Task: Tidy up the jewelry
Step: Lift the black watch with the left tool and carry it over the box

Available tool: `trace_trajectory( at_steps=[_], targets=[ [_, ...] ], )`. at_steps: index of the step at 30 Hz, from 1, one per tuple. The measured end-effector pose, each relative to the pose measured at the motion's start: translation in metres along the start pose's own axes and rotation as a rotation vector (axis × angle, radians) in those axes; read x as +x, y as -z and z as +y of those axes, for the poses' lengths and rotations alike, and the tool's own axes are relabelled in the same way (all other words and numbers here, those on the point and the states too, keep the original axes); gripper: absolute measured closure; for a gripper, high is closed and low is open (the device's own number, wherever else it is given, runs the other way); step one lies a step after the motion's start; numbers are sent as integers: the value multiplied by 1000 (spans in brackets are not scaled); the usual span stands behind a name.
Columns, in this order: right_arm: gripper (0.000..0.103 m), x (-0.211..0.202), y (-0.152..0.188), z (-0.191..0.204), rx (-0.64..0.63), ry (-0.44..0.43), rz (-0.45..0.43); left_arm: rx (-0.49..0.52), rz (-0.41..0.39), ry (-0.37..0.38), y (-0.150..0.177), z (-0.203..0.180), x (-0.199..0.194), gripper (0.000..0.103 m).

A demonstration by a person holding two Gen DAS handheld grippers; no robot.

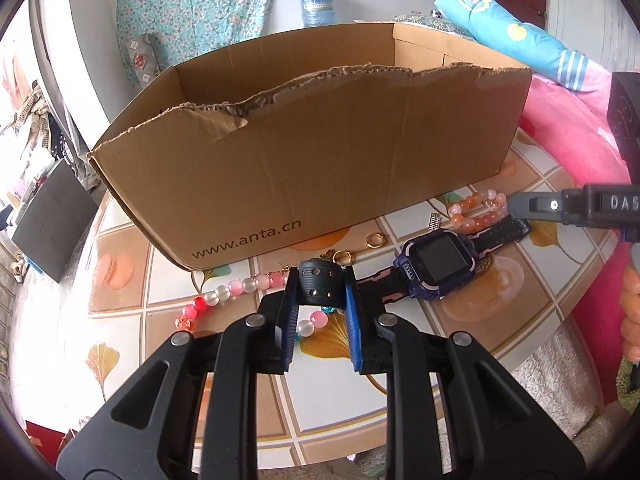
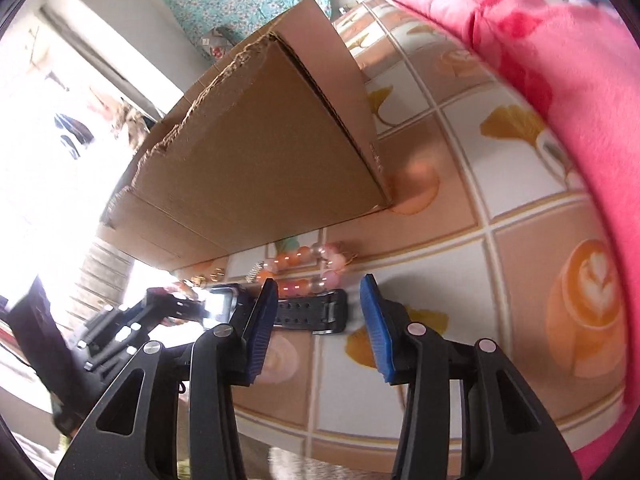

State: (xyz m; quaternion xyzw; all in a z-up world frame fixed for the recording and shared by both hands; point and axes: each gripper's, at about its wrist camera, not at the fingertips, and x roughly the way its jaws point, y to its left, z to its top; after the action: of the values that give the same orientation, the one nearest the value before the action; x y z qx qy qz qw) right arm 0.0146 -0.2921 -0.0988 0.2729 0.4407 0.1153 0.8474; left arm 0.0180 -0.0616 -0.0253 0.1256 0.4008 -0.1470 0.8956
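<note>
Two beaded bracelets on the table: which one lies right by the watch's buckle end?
The orange-and-pale bead bracelet, touching the watch strap; the pink-and-white bracelet lies by the left hand-held gripper.

daylight bright | left side blown out | right view blurred | fisheye-warped edges

A home bedroom: pink blanket [image 1: 568, 128], rolled quilt [image 1: 516, 36], floral curtain [image 1: 192, 12].

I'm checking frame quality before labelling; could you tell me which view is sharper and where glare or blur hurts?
Left wrist view: sharp, the cardboard box print legible, only fisheye bending at the edges. Right wrist view: motion-smeared, orange bead bracelet soft, left side blown out white by daylight.
</note>
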Motion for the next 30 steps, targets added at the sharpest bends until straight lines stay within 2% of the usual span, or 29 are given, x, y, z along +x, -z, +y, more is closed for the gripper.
trace_trajectory(
  at_steps=[4,7,9,11,13,18,26,30],
  targets=[
    [65,1,-1,-7,108,-95,19,0,-2,-4,-1,-5,2,83],
    [76,2,-1,-9,130,-133,10,-3,0,-4,-1,-5,3,83],
    [90,0,-4,-2,108,-122,5,-5,-4,-3,0,-3,3,83],
    [97,-2,-5,9,47,-74,-13,-10,-16,-1,0,-3,2,83],
    [97,-7,-5,22,-17,-22,-33,-17,-30,2,0,-2,-1,83],
    [97,-20,-5,47,-99,-18,-71,-33,-64,33,0,-2,-14,85],
    [97,-67,-17,86,-203,-56,-151,-101,-154,133,-13,18,-63,85],
    [97,-86,-41,108,-253,-100,-182,-113,-230,176,-38,36,-89,85]
  ],
)
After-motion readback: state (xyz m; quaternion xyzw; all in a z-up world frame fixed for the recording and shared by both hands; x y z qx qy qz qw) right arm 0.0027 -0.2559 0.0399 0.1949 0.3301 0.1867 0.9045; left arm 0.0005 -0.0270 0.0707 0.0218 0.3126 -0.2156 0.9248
